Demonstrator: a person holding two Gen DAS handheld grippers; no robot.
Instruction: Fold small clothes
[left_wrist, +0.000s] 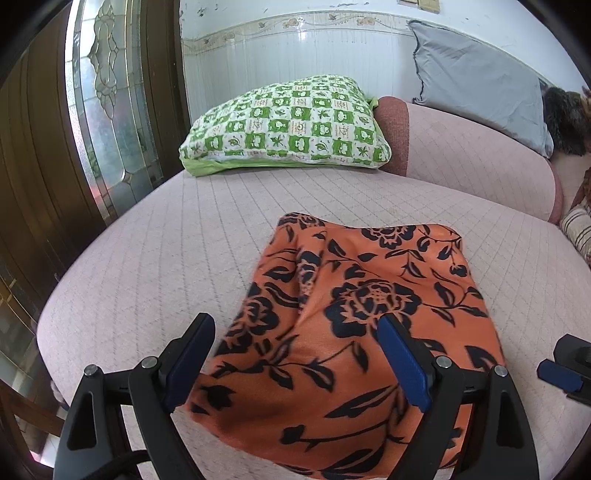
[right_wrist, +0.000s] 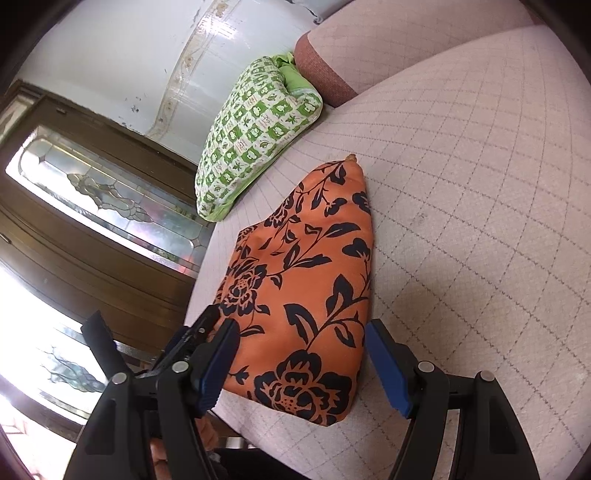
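Note:
An orange cloth with a black flower print (left_wrist: 354, 325) lies folded into a compact stack on the pink quilted sofa seat (left_wrist: 147, 266). My left gripper (left_wrist: 299, 354) is open, its blue-padded fingers wide apart over the cloth's near edge, holding nothing. In the right wrist view the same cloth (right_wrist: 306, 295) lies between the fingers of my right gripper (right_wrist: 299, 365), which is open and empty just above its near corner. The right gripper's tip shows at the right edge of the left wrist view (left_wrist: 565, 369).
A green and white checked pillow (left_wrist: 288, 125) lies at the back of the seat, a grey cushion (left_wrist: 480, 85) leans on the backrest at the right. A wooden door with patterned glass (left_wrist: 107, 110) stands left. The seat's front edge (right_wrist: 221, 402) is close to the cloth.

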